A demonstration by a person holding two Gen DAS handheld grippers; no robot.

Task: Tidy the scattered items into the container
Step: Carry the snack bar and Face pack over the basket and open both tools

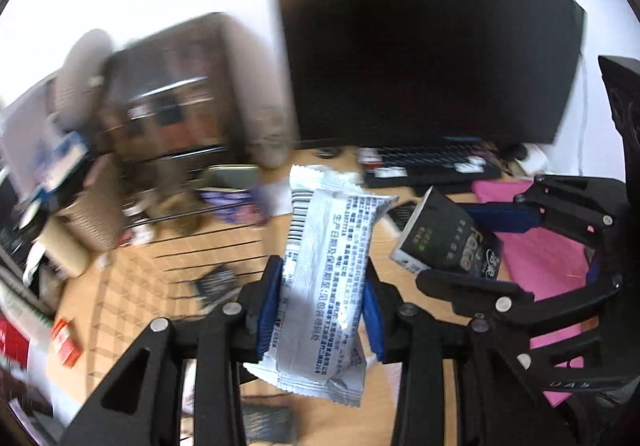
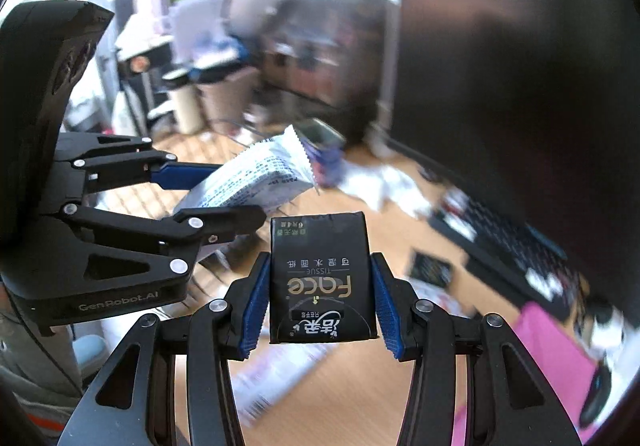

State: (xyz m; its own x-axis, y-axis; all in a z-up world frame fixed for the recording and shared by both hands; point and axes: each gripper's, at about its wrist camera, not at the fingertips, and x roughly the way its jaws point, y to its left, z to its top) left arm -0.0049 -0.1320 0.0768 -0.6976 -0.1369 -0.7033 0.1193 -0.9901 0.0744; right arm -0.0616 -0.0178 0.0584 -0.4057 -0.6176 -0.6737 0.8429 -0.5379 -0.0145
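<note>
The left tool (image 1: 322, 310) is clamped on a silver-white crinkled foil snack packet with a barcode and small black print (image 1: 324, 270). Its blue ribbed pads (image 1: 269, 306) press the packet from both sides, and the packet stands almost upright between them, lifted above the light wooden surface (image 1: 424, 298). In the right wrist view the same left tool (image 2: 240, 197) comes in from the left side with the packet (image 2: 256, 181) in it.

The right tool (image 2: 320, 302) is clamped on a small black rectangular tissue pack with gold "Face" lettering (image 2: 322, 282). The pack sits between the two blue pads (image 2: 256, 306), which touch its sides, and it is also held up in the air over the surface (image 2: 360, 386). In the left wrist view the right tool (image 1: 472, 246) is seen at the right, just beside the left one, with the black pack (image 1: 444, 242) in it.

A large black monitor (image 1: 424, 37) stands at the far side of the surface, and a black keyboard with some white keys (image 1: 432, 161) lies in front of it. A pink flat sheet (image 1: 552, 262) lies at the right. A woven beige mat (image 1: 132, 306) covers the near left part of the surface. A small dark flat packet (image 1: 216, 282) lies on the surface, and a small red box (image 1: 66, 342) lies at the near left edge. The background at the far left is blurred, so I cannot tell which thing there is the container.
</note>
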